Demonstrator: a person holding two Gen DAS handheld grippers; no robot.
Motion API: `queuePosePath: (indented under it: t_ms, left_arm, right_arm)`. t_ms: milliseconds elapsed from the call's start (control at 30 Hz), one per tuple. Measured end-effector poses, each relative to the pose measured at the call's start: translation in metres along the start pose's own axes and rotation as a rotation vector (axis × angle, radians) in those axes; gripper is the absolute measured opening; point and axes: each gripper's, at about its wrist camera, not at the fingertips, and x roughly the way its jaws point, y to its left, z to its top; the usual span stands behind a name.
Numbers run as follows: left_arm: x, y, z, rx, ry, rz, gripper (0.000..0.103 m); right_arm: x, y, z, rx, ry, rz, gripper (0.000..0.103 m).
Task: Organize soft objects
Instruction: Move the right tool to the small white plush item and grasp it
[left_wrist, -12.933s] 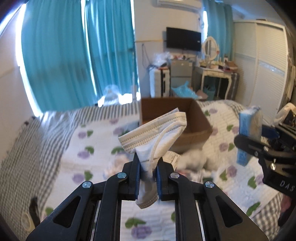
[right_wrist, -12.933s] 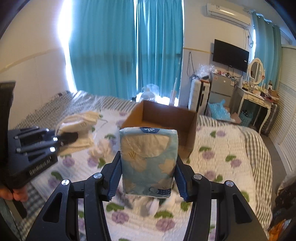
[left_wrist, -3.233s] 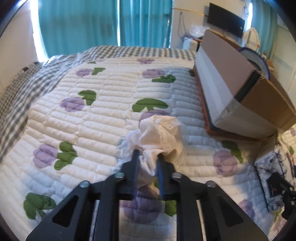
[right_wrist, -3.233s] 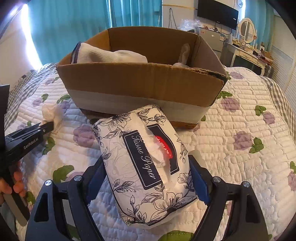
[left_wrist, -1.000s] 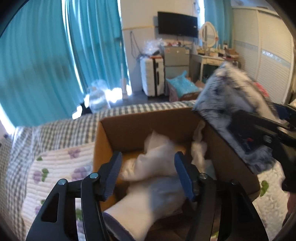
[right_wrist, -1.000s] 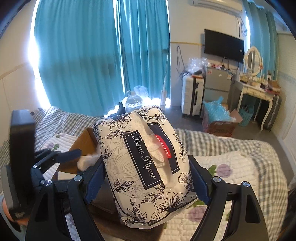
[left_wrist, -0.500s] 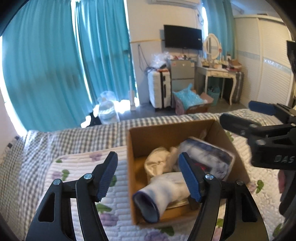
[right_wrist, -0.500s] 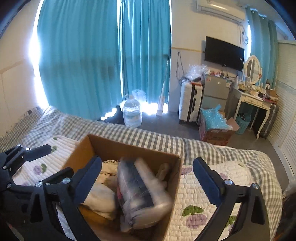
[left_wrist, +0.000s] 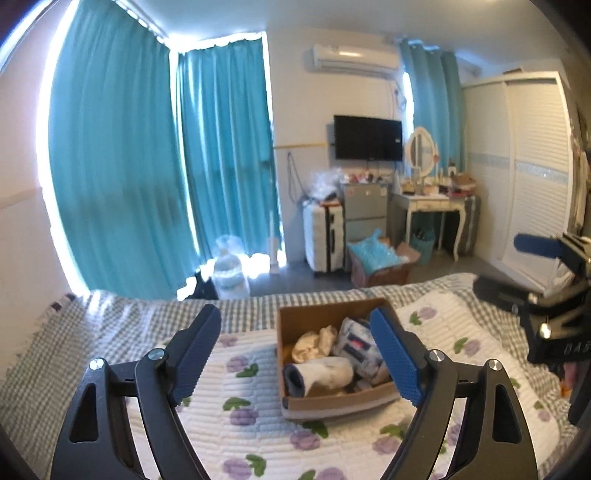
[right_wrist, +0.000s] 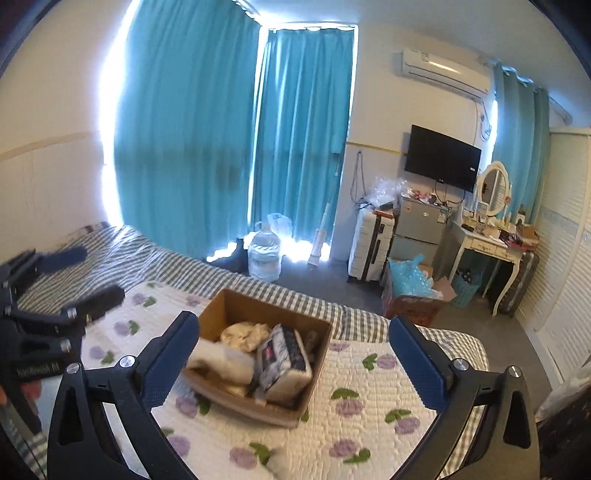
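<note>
A brown cardboard box (left_wrist: 295, 400) (right_wrist: 317, 354) sits on the quilted bed. In it lie a floral tissue-paper pack (left_wrist: 356, 349) (right_wrist: 284, 356), a rolled white sock with a dark cuff (left_wrist: 319, 373) (right_wrist: 221, 360) and a crumpled cream cloth (left_wrist: 314, 338) (right_wrist: 245, 334). My left gripper (left_wrist: 295, 358) is open and empty, held high above and in front of the box; it also shows in the right wrist view (right_wrist: 88, 273). My right gripper (right_wrist: 293, 362) is open and empty, also raised above the box; it also shows in the left wrist view (left_wrist: 517, 266).
The bed has a white quilt with purple flowers (left_wrist: 258, 424) and a grey checked blanket (right_wrist: 288, 291) at its far edge. Beyond it are teal curtains (left_wrist: 147, 184), a water jug (right_wrist: 264, 258), a suitcase (left_wrist: 323, 240) and a dressing table (right_wrist: 487, 243).
Both grippers have pulled up and back from the box, which now looks smaller. The tissue pack the right gripper let go half a second ago lies still in the box.
</note>
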Motion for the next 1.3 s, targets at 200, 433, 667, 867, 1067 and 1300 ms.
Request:
queuePosePath:
  t_ms: [200, 433, 667, 867, 1067, 1300]
  left_arm:
    - [-0.020, 0.002, -0.024, -0.009, 0.003, 0.015, 0.084]
    - [0.021, -0.006, -0.082, -0.030, 0.142, 0.009, 0.084]
    - [0.071, -0.020, -0.141, -0.040, 0.294, 0.017, 0.084]
    - [0.112, -0.024, -0.182, -0.058, 0.416, 0.015, 0.084]
    - [0.138, -0.023, -0.209, -0.081, 0.532, 0.012, 0.084]
    - [0.151, -0.018, -0.221, -0.127, 0.625, 0.022, 0.084]
  right_arm:
    - [-0.030, 0.024, -0.040, -0.058, 0.042, 0.028, 0.103]
    - [0.004, 0.028, -0.098, -0.048, 0.154, 0.071, 0.103]
    - [0.072, 0.022, -0.153, -0.028, 0.333, 0.100, 0.103]
    - [0.128, 0.016, -0.192, -0.025, 0.500, 0.109, 0.102]
    - [0.173, 0.005, -0.229, 0.046, 0.685, 0.130, 0.082]
    - [0.197, 0.007, -0.236, 0.011, 0.737, 0.167, 0.055]
